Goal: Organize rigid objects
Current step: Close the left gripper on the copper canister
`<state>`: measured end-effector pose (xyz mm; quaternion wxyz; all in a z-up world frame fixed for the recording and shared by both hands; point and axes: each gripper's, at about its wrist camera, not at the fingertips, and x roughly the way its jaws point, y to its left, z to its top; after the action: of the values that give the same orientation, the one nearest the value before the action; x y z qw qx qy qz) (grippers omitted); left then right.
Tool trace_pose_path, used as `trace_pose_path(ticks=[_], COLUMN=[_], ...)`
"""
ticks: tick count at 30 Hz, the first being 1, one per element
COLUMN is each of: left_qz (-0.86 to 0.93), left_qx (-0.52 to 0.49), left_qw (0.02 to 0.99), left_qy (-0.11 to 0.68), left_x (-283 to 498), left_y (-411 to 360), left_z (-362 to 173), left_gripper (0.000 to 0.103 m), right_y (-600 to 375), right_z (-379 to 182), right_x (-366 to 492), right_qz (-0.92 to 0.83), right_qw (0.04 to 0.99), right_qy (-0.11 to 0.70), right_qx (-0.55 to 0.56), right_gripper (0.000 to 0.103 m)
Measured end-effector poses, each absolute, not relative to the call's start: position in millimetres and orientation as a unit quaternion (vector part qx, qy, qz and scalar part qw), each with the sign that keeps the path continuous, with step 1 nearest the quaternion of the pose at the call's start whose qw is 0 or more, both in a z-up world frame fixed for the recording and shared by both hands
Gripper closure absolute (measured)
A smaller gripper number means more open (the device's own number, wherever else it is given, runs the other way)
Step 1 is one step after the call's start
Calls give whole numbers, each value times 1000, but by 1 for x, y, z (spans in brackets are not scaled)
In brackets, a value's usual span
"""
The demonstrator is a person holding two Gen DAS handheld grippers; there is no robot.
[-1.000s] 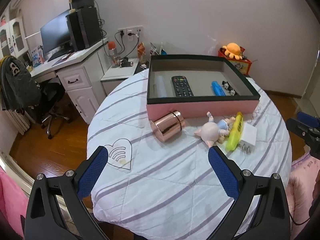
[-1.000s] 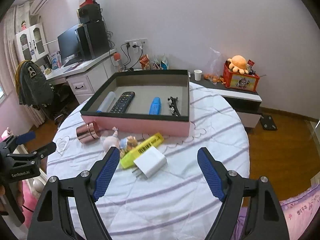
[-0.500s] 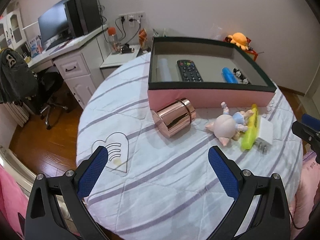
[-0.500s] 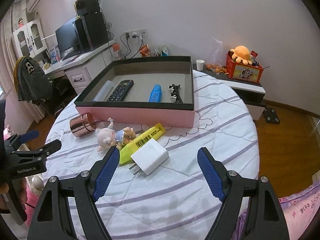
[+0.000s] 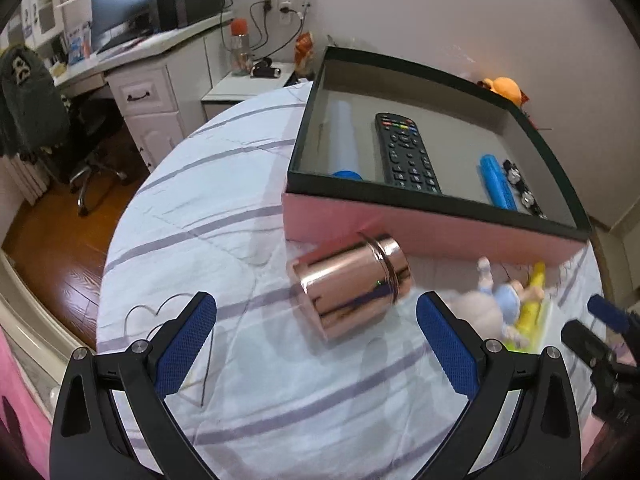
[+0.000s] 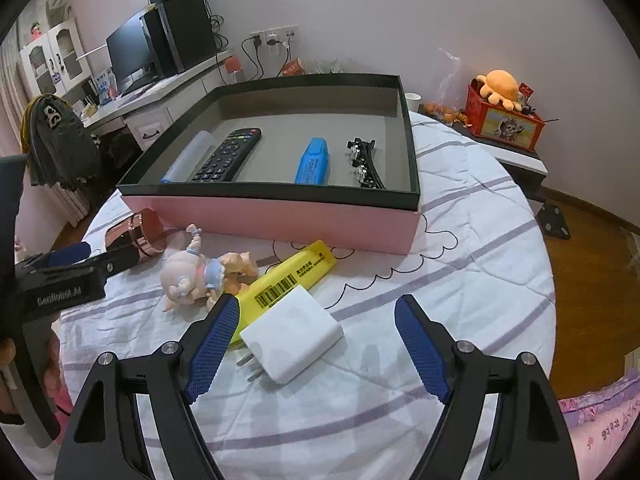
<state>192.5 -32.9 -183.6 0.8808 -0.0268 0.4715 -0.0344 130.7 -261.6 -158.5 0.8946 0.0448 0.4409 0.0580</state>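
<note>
A copper canister lies on its side before the pink box, just ahead of my open left gripper. In the right wrist view a white charger plug rests partly between the fingers of my open right gripper, overlapping a yellow highlighter. A pig figurine lies left of them, with the canister beyond it. The box holds a remote, a pale tube, a blue case and a black hair clip. Neither gripper holds anything.
The round table wears a white quilted cloth with purple stripes. A desk with monitor and chair stands at the left. A low shelf with a red toy box sits to the right, and wooden floor lies around.
Both grippers have come lower and closer to the table. The canister now looms large ahead of the left fingers, and the charger has come in between the right fingers.
</note>
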Motion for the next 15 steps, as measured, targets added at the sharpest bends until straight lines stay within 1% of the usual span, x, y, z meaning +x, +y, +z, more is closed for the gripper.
trace_pose_path(ticks=[8, 9, 10, 12, 13, 15], left_qz=[-50, -60, -69, -80, -85, -92], left_qx=[-8, -10, -11, -11, -10, -5], left_qw=[877, 876, 873, 867, 866, 868], left_qy=[478, 478, 482, 491, 493, 488], left_x=[215, 217, 219, 221, 222, 220], left_y=[-42, -41, -42, -43, -44, -45], left_z=[-195, -196, -198, -202, -204, -203], left_gripper=[2, 4, 15, 29, 33, 34], right_y=[-263, -263, -263, -263, -263, -264], right_z=[-167, -168, -169, -170, -170, -170], right_x=[140, 140, 140, 140, 140, 141], right_qz=[66, 68, 68, 69, 69, 68], right_qw=[889, 888, 888, 887, 887, 887], right_qy=[451, 452, 453, 454, 454, 455], right_qx=[44, 44, 44, 44, 44, 45], right_gripper=[22, 22, 22, 22, 22, 22])
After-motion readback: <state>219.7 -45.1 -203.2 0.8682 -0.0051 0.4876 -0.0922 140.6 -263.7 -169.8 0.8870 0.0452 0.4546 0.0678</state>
